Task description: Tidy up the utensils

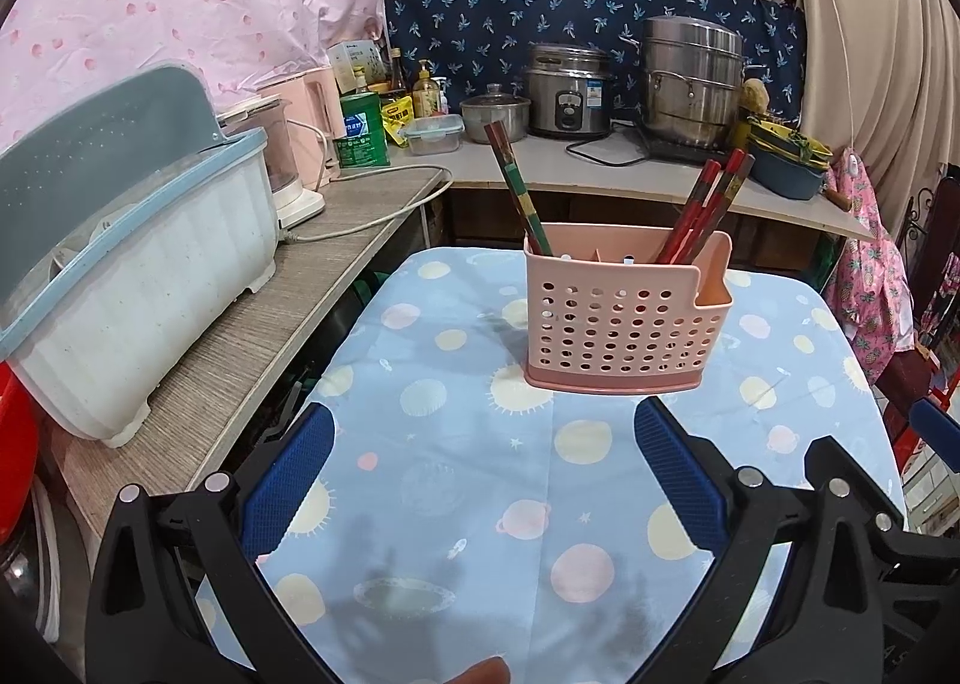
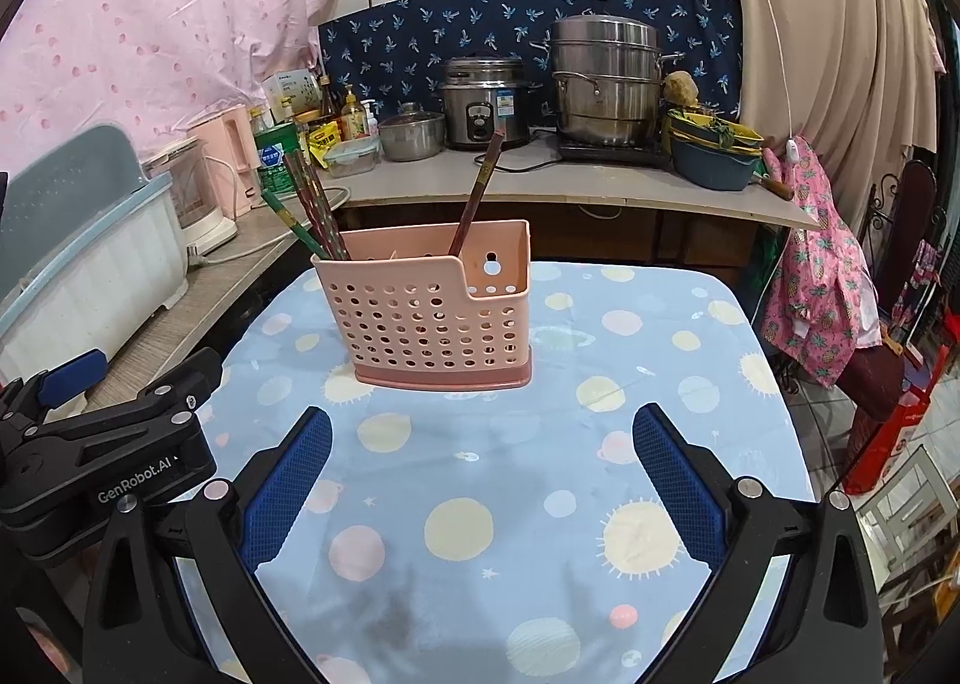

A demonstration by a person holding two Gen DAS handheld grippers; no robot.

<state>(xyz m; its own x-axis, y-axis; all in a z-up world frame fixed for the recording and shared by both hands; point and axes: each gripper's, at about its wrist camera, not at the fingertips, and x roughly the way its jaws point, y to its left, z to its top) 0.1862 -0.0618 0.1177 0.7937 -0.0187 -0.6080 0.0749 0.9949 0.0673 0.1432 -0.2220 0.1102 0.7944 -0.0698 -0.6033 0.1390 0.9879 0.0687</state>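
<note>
A pink perforated utensil holder (image 1: 624,318) stands upright on the table with the blue planet-print cloth (image 1: 480,480); it also shows in the right wrist view (image 2: 429,312). Red and green chopsticks (image 1: 705,210) lean in its right part, and a pair (image 1: 517,186) leans at its left. In the right wrist view several chopsticks (image 2: 312,204) lean left and one (image 2: 477,192) stands in the middle. My left gripper (image 1: 483,432) is open and empty, in front of the holder. My right gripper (image 2: 483,438) is open and empty, in front of the holder.
A white and blue dish rack (image 1: 126,276) sits on the side counter at left. A back counter holds a rice cooker (image 1: 567,93), a steel steamer pot (image 1: 690,78), bottles and a blue basin (image 1: 786,168). The left gripper's body (image 2: 102,444) shows at the right wrist view's left edge.
</note>
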